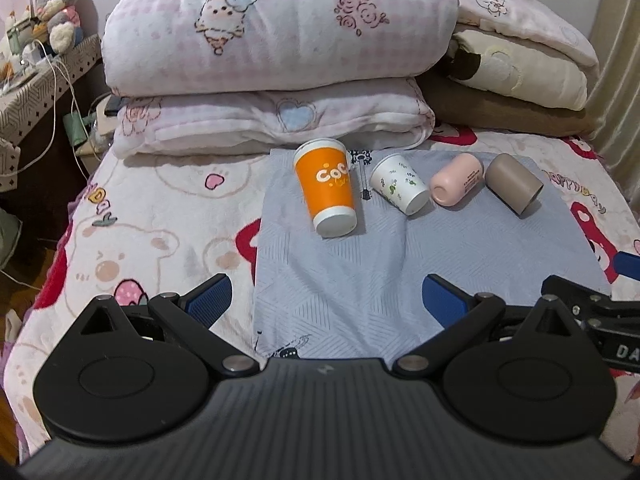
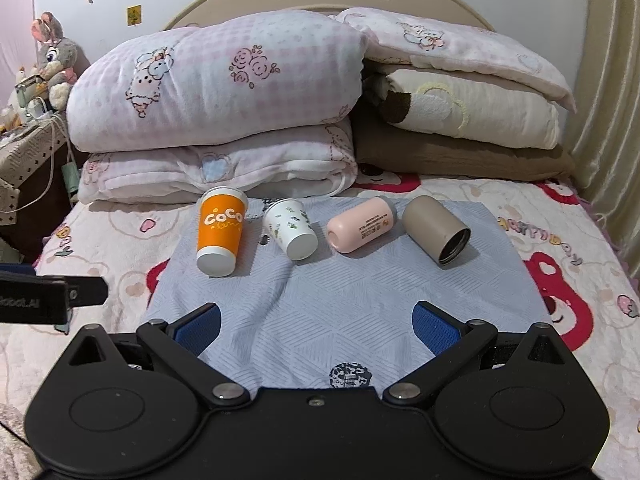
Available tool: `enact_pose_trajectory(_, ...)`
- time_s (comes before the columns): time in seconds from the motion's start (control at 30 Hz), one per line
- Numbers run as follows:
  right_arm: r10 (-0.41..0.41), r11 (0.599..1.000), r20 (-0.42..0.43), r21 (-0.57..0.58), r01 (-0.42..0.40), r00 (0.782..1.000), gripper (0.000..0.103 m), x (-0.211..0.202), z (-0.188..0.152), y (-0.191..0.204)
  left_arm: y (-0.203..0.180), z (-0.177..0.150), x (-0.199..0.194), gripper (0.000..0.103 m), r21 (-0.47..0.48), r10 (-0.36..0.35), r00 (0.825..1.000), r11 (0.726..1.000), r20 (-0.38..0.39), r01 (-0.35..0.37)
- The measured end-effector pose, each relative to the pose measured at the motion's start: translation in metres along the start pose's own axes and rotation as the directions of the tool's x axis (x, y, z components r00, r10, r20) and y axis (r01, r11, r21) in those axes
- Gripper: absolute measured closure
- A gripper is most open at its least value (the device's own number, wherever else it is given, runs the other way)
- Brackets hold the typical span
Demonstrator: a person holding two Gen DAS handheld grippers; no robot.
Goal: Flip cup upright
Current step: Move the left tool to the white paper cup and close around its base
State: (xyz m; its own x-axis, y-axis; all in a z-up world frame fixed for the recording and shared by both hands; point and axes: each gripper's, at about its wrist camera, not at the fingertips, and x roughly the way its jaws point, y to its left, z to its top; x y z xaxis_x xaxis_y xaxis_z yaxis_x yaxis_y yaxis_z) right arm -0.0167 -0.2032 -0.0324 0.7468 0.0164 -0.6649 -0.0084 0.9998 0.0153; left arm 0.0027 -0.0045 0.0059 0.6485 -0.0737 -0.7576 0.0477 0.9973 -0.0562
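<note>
Several cups lie on their sides in a row on a grey-blue cloth: an orange "CoCo" paper cup, a small white leaf-print cup, a pink cup and a taupe cup. The taupe cup's open mouth faces me; the others show their bases. My left gripper is open and empty, short of the cups. My right gripper is open and empty, also short of them.
The cloth lies on a bed with a cartoon blanket. Stacked folded quilts and pillows stand right behind the cups. A bedside table with a plush rabbit is at the far left.
</note>
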Motion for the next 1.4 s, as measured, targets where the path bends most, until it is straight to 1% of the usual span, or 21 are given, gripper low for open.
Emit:
enact_pose_trajectory(0.07,0.049,0.999,0.024,0.003,-0.049,0.999,0.000,-0.001,0.002,-0.007,-0.007,0.008,0.001,0.000,0.011,0.018,1.000,1.000,0.005,-0.018)
enact_pose_trajectory(0.13,0.125,0.992,0.071,0.008,-0.126,0.990,0.000,-0.001,0.005,-0.018,-0.016,0.016,0.003,0.000,0.032,0.023,1.000,0.999,0.005,-0.023)
enact_pose_trajectory(0.17,0.161,0.987,0.103,0.010,-0.163,0.982,0.000,-0.002,0.006,-0.024,-0.021,0.020,0.006,0.000,0.052,0.018,1.000,0.998,-0.003,-0.018)
enact_pose_trajectory(0.23,0.252,0.967,0.185,-0.003,-0.256,0.950,0.000,-0.001,0.006,-0.036,-0.029,0.029,0.011,0.000,0.065,0.007,1.000,0.998,-0.001,-0.007)
enact_pose_trajectory(0.27,0.287,0.957,0.208,-0.016,-0.290,0.935,0.000,0.002,0.007,-0.042,-0.032,0.034,0.015,0.000,0.057,0.002,1.000,0.998,0.002,-0.002)
enact_pose_trajectory(0.3,0.297,0.954,0.218,-0.024,-0.299,0.930,0.000,0.007,0.009,-0.047,-0.036,0.040,0.020,0.000,0.043,-0.007,1.000,0.999,0.004,0.007)
enact_pose_trajectory(0.33,0.288,0.957,0.227,-0.034,-0.288,0.930,0.000,0.012,0.013,-0.050,-0.040,0.045,0.025,0.000,0.034,-0.024,1.000,0.999,0.008,0.024)
enact_pose_trajectory(0.4,0.248,0.969,0.241,-0.071,-0.237,0.939,0.000,0.021,0.019,-0.054,-0.048,0.054,0.037,0.000,0.021,-0.059,0.998,0.998,0.009,0.059)
enact_pose_trajectory(0.47,0.233,0.970,0.250,-0.130,-0.206,0.940,0.000,0.032,0.024,-0.054,-0.056,0.060,0.051,0.000,0.009,-0.069,0.998,0.998,0.008,0.069)
enact_pose_trajectory(0.53,0.254,0.962,0.238,-0.160,-0.220,0.937,0.000,0.043,0.031,-0.056,-0.063,0.064,0.068,0.002,-0.011,-0.078,0.997,0.997,0.005,0.078)
enact_pose_trajectory(0.63,0.298,0.941,0.188,-0.219,-0.256,0.936,0.000,0.066,0.036,-0.052,-0.062,0.065,0.093,0.003,-0.074,-0.109,0.994,0.991,0.016,0.110)
enact_pose_trajectory(0.73,0.307,0.923,0.144,-0.284,-0.258,0.941,0.002,0.095,0.031,-0.041,-0.055,0.059,0.118,0.003,-0.135,-0.136,0.990,0.981,0.028,0.138)
enact_pose_trajectory(0.77,0.311,0.919,0.135,-0.297,-0.261,0.941,0.006,0.105,0.029,-0.038,-0.053,0.057,0.126,0.003,-0.150,-0.148,0.989,0.977,0.029,0.150)
enact_pose_trajectory(0.83,0.327,0.905,0.128,-0.328,-0.271,0.936,0.008,0.125,0.023,-0.036,-0.050,0.052,0.143,0.004,-0.173,-0.181,0.983,0.968,0.024,0.182)
enact_pose_trajectory(0.9,0.323,0.896,0.122,-0.360,-0.261,0.938,0.009,0.146,0.021,-0.031,-0.050,0.049,0.160,0.006,-0.195,-0.208,0.978,0.958,0.030,0.210)
enact_pose_trajectory(0.97,0.338,0.883,0.106,-0.379,-0.277,0.935,0.014,0.164,0.019,-0.026,-0.051,0.046,0.175,0.008,-0.201,-0.218,0.975,0.954,0.043,0.222)
enact_pose_trajectory(1.03,0.345,0.875,0.093,-0.392,-0.284,0.934,0.014,0.180,0.019,-0.023,-0.054,0.044,0.188,0.011,-0.193,-0.222,0.974,0.955,0.048,0.227)
enact_pose_trajectory(1.13,0.310,0.870,0.095,-0.430,-0.242,0.946,0.015,0.206,0.017,-0.015,-0.061,0.041,0.201,0.015,-0.179,-0.226,0.972,0.956,0.063,0.234)
enact_pose_trajectory(1.23,0.310,0.869,0.096,-0.432,-0.241,0.946,0.017,0.227,0.018,-0.014,-0.058,0.041,0.213,0.019,-0.206,-0.249,0.966,0.944,0.075,0.259)
enact_pose_trajectory(1.33,0.293,0.867,0.111,-0.450,-0.215,0.950,0.024,0.245,0.015,-0.011,-0.053,0.041,0.224,0.022,-0.241,-0.289,0.954,0.923,0.079,0.300)
enact_pose_trajectory(1.4,0.289,0.877,0.124,-0.432,-0.211,0.949,0.028,0.254,0.012,-0.011,-0.054,0.041,0.229,0.023,-0.234,-0.290,0.953,0.924,0.087,0.302)
